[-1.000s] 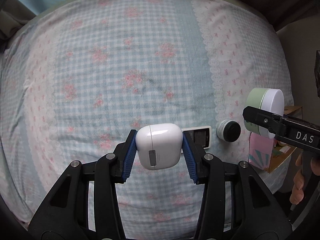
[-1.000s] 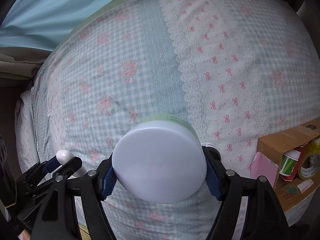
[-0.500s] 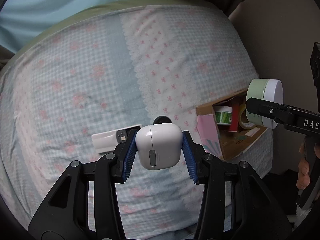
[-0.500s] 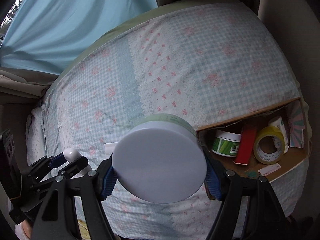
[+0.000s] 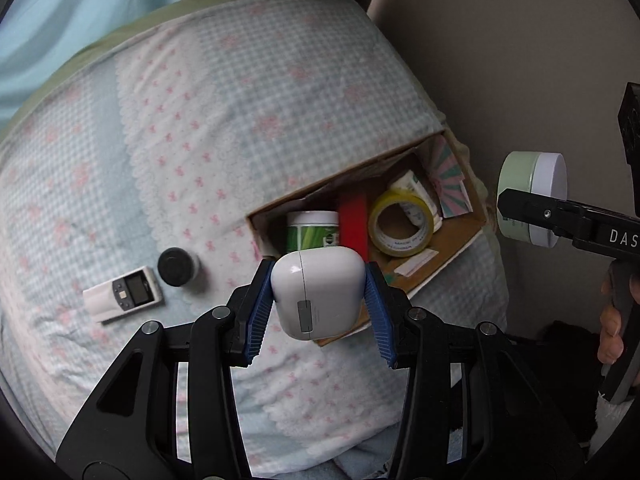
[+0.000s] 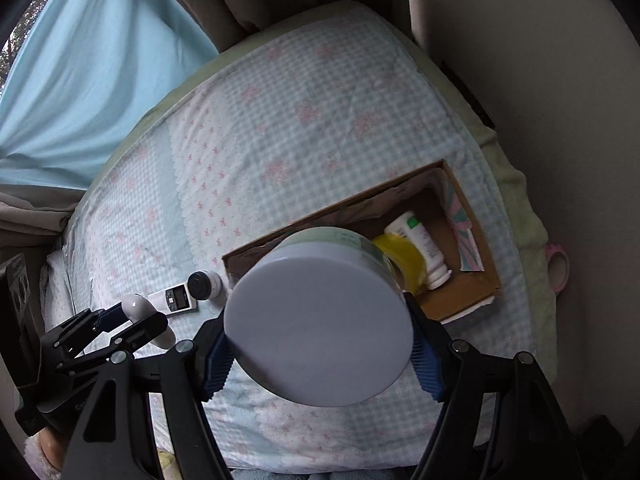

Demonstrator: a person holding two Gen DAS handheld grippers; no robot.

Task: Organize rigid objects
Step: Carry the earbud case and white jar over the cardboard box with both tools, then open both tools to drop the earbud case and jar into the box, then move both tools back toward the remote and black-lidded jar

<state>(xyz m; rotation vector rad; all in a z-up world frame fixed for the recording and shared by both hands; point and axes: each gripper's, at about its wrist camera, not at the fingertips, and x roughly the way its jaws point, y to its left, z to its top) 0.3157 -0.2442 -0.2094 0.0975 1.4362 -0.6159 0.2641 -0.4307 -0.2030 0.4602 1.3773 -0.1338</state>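
Above bed (image 5: 280,92), white case (image 5: 318,294) clamped between left jaws.

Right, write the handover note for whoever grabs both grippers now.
Left gripper: shut on the white case.
Right gripper: shut on the green jar, lid toward the camera.
Both are held above the bed, by the cardboard box.
Done: tape roll, red box, green tub and white bottle are in the box.
Left: drop both loads in, then fetch the remote and black-lidded jar from the bedspread.
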